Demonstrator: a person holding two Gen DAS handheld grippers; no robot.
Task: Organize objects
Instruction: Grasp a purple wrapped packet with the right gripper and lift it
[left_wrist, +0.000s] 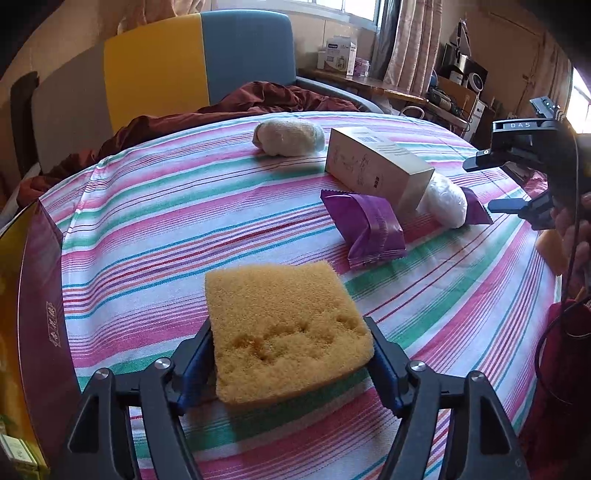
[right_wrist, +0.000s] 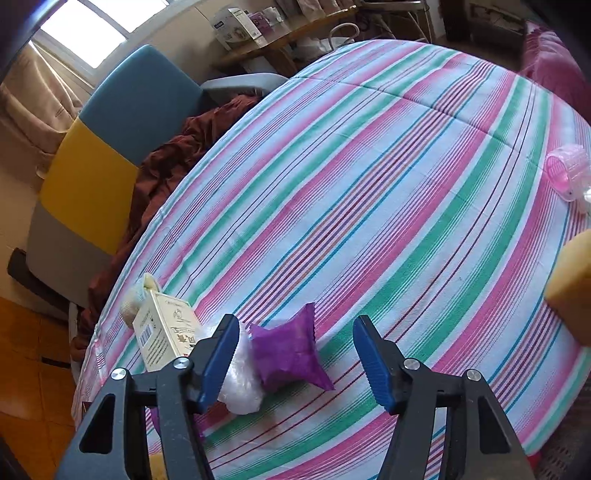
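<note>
My left gripper (left_wrist: 291, 354) is shut on a yellow sponge (left_wrist: 284, 328), its blue pads pressing both sides, just above the striped tablecloth (left_wrist: 166, 206). Beyond it lie a purple packet (left_wrist: 369, 229), a cream carton (left_wrist: 376, 166) on its side, a white plastic bundle (left_wrist: 445, 201) and a rolled white cloth (left_wrist: 288, 136). My right gripper (right_wrist: 293, 356) is open and empty, hovering over the purple packet (right_wrist: 288, 350), with the white bundle (right_wrist: 242, 384) and the carton (right_wrist: 166, 332) by its left finger. It also shows in the left wrist view (left_wrist: 491, 181) at the right.
A dark red box (left_wrist: 40, 295) stands at the left table edge. A pink plastic roller (right_wrist: 567, 171) and a yellow object (right_wrist: 572, 284) lie at the right edge. A yellow and blue chair (left_wrist: 192, 62) with a maroon cloth (left_wrist: 258, 99) is behind the table.
</note>
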